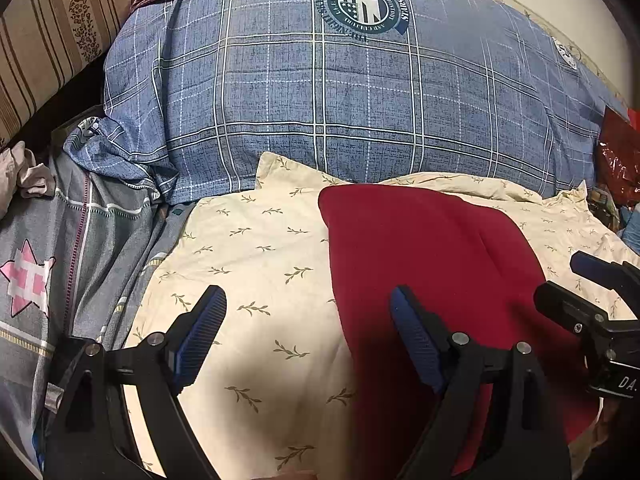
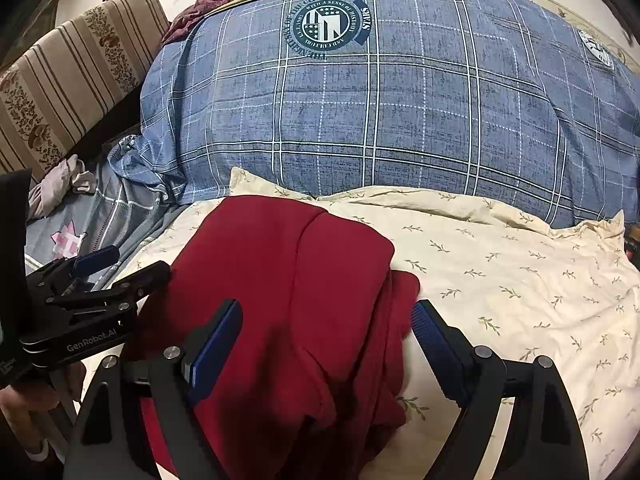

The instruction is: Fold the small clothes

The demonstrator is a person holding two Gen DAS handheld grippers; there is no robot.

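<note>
A dark red garment (image 1: 420, 248) (image 2: 288, 260) lies folded on a cream leaf-print sheet (image 1: 260, 248) (image 2: 500, 280). Its right edge shows stacked layers in the right wrist view. My left gripper (image 1: 308, 300) (image 2: 128, 266) is open wide. Its right finger (image 1: 412, 328) hangs over the garment's left edge, and its left finger is over the sheet. My right gripper (image 2: 326, 308) (image 1: 568, 280) is also open wide, over the garment's right part. Its right finger (image 2: 432, 336) is just past the cloth's edge. Neither gripper's pads press on the cloth.
A bulky blue plaid quilt (image 1: 320, 100) (image 2: 400, 100) rises just behind the sheet. A striped floral cushion (image 1: 60, 32) stands at the far left. A grey cover with a pink star (image 1: 28, 276) and a crumpled pale cloth (image 1: 20, 172) lie left. A shiny red bag (image 1: 620, 160) sits right.
</note>
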